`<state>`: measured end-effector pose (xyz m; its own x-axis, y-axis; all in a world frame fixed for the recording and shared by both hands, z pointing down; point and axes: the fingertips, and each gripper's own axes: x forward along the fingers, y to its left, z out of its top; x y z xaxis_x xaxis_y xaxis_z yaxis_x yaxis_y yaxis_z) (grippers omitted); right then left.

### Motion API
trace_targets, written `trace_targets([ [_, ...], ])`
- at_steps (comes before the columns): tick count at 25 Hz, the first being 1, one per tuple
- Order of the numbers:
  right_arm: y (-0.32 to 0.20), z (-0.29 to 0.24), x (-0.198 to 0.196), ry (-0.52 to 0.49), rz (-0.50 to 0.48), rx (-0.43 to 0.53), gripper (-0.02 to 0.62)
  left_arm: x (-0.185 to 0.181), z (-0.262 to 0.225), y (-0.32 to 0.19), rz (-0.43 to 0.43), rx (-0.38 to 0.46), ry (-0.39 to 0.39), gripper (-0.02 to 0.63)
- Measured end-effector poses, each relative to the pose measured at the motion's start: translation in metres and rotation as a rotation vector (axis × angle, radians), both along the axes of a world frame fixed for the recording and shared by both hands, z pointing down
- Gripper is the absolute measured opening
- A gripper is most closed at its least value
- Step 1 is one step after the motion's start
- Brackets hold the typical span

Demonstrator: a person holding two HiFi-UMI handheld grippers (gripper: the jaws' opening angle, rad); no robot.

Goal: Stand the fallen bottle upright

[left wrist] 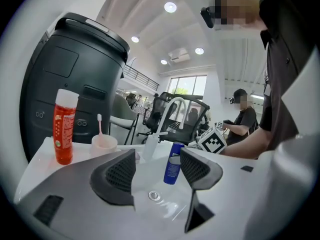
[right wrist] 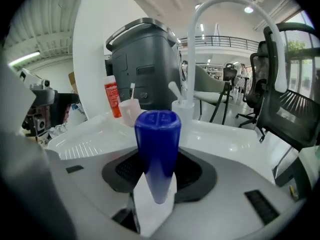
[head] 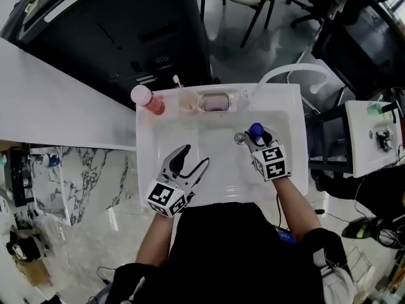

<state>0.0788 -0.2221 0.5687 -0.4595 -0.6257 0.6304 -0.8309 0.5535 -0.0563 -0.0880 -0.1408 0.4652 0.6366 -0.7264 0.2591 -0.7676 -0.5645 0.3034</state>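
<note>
Over the white sink (head: 144,145), my right tool (head: 256,135) is closed partway on the blue bottle (right wrist: 157,149), pads pressing its sides. The bottle is close to upright. It looks clear of the basin floor, though I can't be sure, and it sits near the drain (head: 240,138). My left tool (head: 195,158) is spread wide with nothing in it, hovering over the near left of the basin.

Step in hand, as I read it: set the bottle on its base.
- Bring it truly vertical first.
- Lower onto flat basin floor, clear of the drain and any slope toward it.
- Let the base seat, then ease the grip off slowly.
- The glossy surface looks slick, so the left tool can steady a wobble.

Surroundings: a red bottle (head: 147,99), a cup with a toothbrush (head: 187,101) and a soap dish (head: 215,101) stand along the back ledge, with the white faucet (head: 290,72) at the right. A white tabletop (head: 50,100) lies to the left, a dark bin (head: 114,24) stands behind, and office chairs (right wrist: 292,84) are beyond.
</note>
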Motion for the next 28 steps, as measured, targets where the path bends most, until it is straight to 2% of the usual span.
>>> trace_targets([
  [6, -0.034, -0.038, 0.035, -0.012, 0.084, 0.108, 0.176, 0.018, -0.009, -0.013, 0.040, 0.019, 0.027, 0.291],
  [9, -0.057, -0.049, 0.053, -0.032, 0.136, 0.153, 0.176, 0.022, -0.010, -0.014, 0.053, 0.014, 0.012, 0.288],
  [14, -0.096, -0.057, 0.077, -0.051, 0.188, 0.197, 0.176, 0.019, -0.008, -0.019, 0.020, -0.007, -0.005, 0.288],
  [28, -0.145, -0.046, 0.079, -0.061, 0.198, 0.230, 0.176, 0.018, 0.008, -0.026, -0.027, -0.067, -0.039, 0.287],
])
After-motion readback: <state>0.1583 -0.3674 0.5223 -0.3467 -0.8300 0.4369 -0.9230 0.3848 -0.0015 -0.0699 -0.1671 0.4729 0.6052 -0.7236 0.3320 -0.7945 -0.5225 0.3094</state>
